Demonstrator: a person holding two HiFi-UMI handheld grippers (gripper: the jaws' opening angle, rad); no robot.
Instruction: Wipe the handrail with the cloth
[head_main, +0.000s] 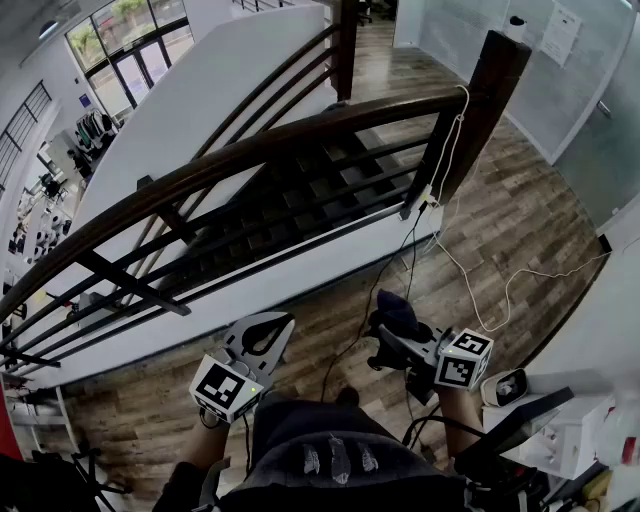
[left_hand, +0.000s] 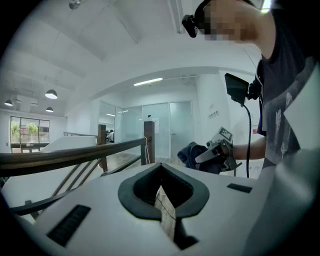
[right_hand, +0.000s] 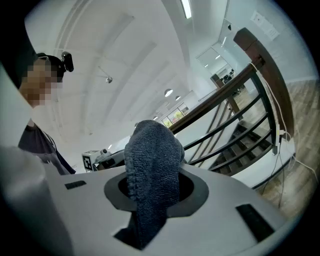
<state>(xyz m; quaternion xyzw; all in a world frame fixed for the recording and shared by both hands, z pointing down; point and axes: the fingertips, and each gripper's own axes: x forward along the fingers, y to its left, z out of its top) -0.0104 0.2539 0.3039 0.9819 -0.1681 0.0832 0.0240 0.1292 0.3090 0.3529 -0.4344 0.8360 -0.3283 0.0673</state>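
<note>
Cloth (right_hand: 150, 172), likely pinched, in right gripper (right_hand: 152, 150)

Dark cloth (head_main: 393, 311) in right gripper (head_main: 388, 342); left gripper (head_main: 261, 337) alongside; handrail (head_main: 250, 151) ahead, apart.

Wood-plank floor (head_main: 520, 215) is noted. A white cord (head_main: 451, 148) is hung from a dark post (head_main: 495, 80) and trailed across the floor. Dark stairs (head_main: 300, 190) are seen beyond; possibly hanging clothes (head_main: 95, 125) far left.

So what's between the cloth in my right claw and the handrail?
Only open air. In the head view the cloth, held in the right claw, sits short of the handrail, with floor and a cable beneath.
</note>
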